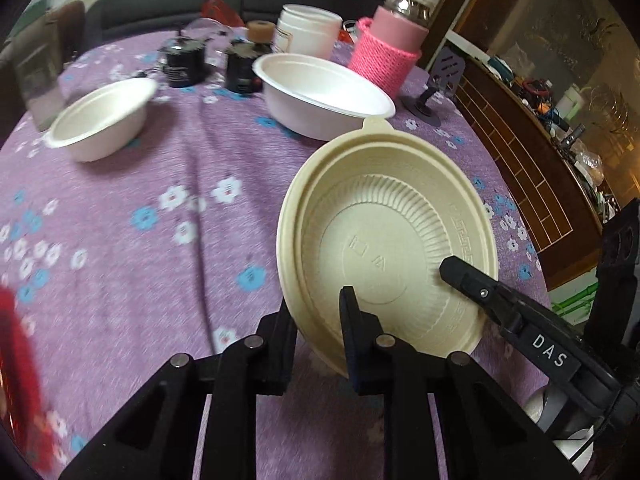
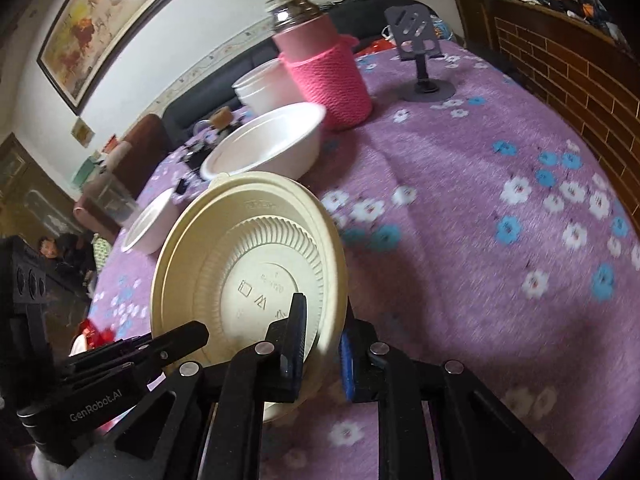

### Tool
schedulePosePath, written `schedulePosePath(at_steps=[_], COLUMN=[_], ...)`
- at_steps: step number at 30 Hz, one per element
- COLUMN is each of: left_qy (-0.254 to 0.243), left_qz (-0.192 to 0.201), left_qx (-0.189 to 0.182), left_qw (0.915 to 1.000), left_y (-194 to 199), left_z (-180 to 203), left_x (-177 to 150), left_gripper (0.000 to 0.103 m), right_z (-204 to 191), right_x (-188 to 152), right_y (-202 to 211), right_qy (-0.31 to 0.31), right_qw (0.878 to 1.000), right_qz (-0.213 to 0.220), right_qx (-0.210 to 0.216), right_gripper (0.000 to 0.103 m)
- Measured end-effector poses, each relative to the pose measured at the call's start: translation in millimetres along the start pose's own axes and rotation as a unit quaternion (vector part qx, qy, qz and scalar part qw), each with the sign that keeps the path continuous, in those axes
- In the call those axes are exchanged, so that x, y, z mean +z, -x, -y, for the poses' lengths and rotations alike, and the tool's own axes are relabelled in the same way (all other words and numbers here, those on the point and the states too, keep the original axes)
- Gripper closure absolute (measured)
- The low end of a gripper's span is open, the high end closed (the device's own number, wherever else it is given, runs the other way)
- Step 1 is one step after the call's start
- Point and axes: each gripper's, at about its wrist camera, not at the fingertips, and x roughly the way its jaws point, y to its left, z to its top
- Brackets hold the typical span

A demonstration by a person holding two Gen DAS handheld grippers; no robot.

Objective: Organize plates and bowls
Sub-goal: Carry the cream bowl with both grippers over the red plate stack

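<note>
Both grippers clamp one cream plate [image 1: 384, 240], tilted on edge above the bench [image 1: 160, 240]: left gripper [image 1: 320, 344] and right gripper [image 2: 320, 344] pinching its lower rim.

Red object [image 1: 20, 380] blurred and cut by left edge, embossed plate [image 2: 248, 276] marks unreadable

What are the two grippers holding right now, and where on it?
Both hold one cream ribbed plastic plate, tilted above the table: left gripper and right gripper each pinch its rim.
</note>
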Motion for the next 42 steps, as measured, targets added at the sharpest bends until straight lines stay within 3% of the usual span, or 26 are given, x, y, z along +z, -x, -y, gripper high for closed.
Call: schedulePosePath(at_steps=[11, 20, 42], left_qy=[-0.017, -0.023, 0.031], left_qz=[0.097, 0.157, 0.211], left_qx=[0.044, 0.097, 0.101], left_qw=[0.9941, 0.9827, 0.9717], left_y=[77.3, 130.4, 195.2], left_z=[-6.6, -20.9, -88.3], left_x=[-47.8, -83.3, -114.7], left_gripper=[0.084, 0.083, 0.083], right_z=[-41.7, -85.4, -177.8], right_x=[-40.1, -64.7, -88.0], right_y=[31.4, 48.6, 51.2], right_qy=[0.010, 0.035, 0.090], right_qw=[0.998, 0.995, 0.991], right_qz=[0.037, 0.052, 0.044], right_qx=[0.048, 0.073, 0.083], right_gripper=[0.087, 0.087, 0.086])
